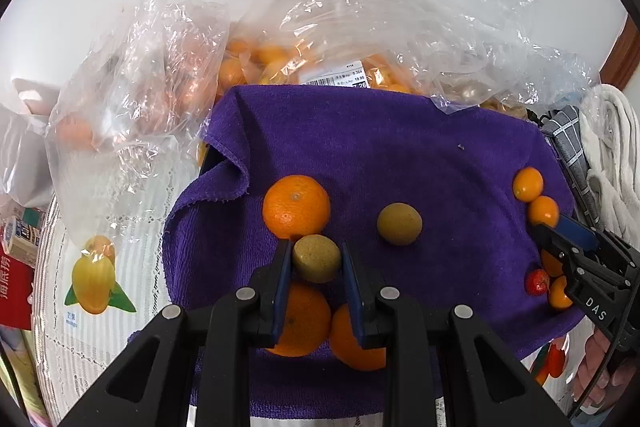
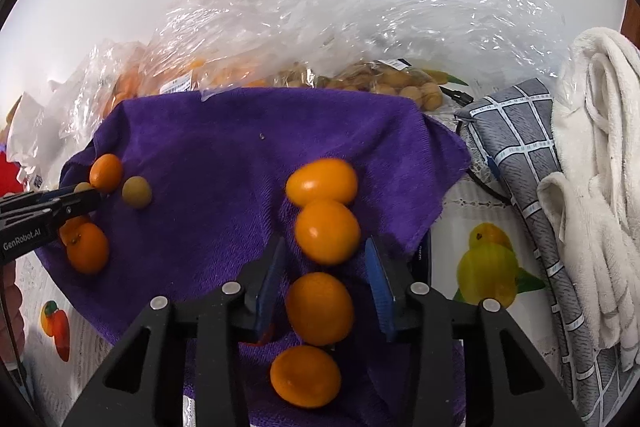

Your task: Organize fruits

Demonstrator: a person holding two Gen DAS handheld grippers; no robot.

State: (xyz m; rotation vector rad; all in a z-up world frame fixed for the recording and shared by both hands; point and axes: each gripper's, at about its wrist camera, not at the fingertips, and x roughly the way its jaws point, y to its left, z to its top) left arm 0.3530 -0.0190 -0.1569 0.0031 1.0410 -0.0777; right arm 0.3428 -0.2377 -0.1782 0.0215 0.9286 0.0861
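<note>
- Purple towel (image 1: 400, 155) covers the table, clear fruit bags (image 1: 360, 27) behind it
- Left gripper (image 1: 316, 263) pinches a small brown-green fruit (image 1: 317, 258) just before a large orange (image 1: 296, 206)
- Right gripper (image 2: 325, 267) is spread around a kumquat (image 2: 327, 230) in a row of four

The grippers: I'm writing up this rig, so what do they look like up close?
Both are black plastic with two angular arms, silver round pins at the joints and blue pads on the fingers. The left gripper reads "GenRobot.AI" in white on its side, seen from the right wrist; the right gripper reads "DAS". A thin black cable runs by its handle, where bare fingers show.
</note>
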